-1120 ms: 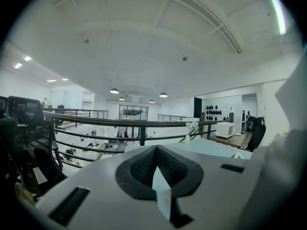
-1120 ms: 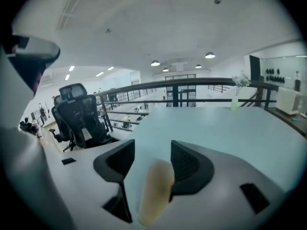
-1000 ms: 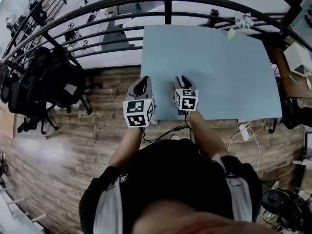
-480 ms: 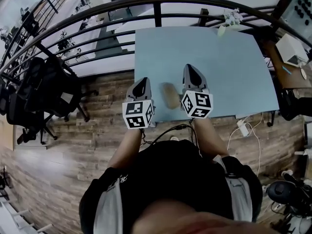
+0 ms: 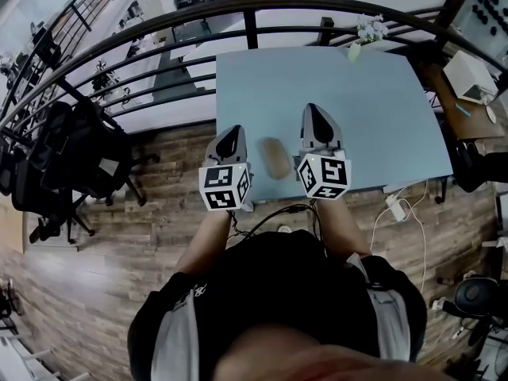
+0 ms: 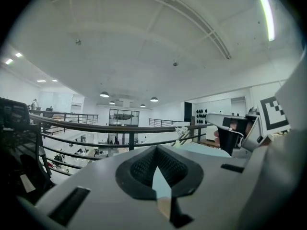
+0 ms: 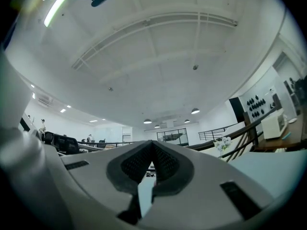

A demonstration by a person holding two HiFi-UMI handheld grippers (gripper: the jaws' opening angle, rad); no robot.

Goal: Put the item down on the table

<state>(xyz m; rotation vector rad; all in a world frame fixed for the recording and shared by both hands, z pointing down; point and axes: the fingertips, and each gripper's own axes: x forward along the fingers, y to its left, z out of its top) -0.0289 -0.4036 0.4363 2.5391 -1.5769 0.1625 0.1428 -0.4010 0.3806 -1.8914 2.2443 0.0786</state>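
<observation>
The item (image 5: 276,159), a tan oval object, lies flat on the pale blue surface (image 5: 373,109), close to the near edge. Nothing grips it. It sits between the two tools in the head view, with bare surface showing on either side of it.

The left tongs (image 5: 231,137) are pressed together at the tips and hold nothing. They sit at the near left corner of the surface, pointing away from the person. The right tongs (image 5: 317,117) are likewise closed and empty, just right of the item and reaching further over the surface.

A small bunch of white flowers (image 5: 370,28) stands at the far edge. A dark curved railing (image 5: 262,6) runs behind it. Black office chairs (image 5: 75,145) stand on the wooden floor (image 5: 103,236) to the left.
</observation>
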